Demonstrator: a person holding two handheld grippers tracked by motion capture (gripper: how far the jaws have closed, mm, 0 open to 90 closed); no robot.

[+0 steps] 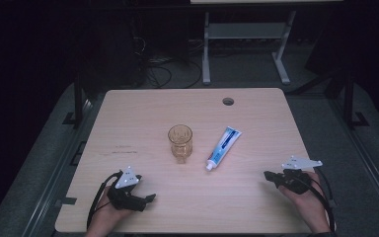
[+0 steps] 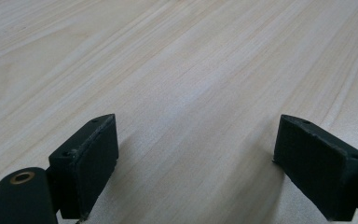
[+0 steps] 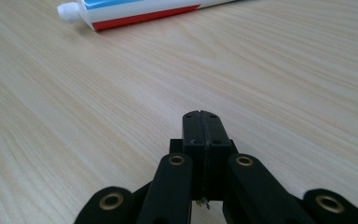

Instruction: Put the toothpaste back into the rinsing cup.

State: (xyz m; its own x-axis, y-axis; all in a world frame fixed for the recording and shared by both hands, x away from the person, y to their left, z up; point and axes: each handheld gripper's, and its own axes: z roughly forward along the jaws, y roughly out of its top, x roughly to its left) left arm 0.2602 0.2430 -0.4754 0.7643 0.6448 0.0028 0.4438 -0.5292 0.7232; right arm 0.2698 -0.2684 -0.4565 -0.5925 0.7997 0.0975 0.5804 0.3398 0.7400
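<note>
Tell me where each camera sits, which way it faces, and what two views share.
High view: above the person's side, facing forward and down on the table; both hands and grippers show.
Left gripper view: on the left gripper, along open jaws over bare wood.
Right gripper view: on the right gripper, shut, facing the toothpaste tube.
High and right gripper views share the tube.

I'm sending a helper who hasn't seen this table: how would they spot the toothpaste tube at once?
Start at the light wooden table and find the amber glass standing near its middle. Just right of it lies the toothpaste tube, flat and slanted, its white cap towards the person. It is the one white, blue-printed thing lying down; the glass stands upright and see-through.
</note>
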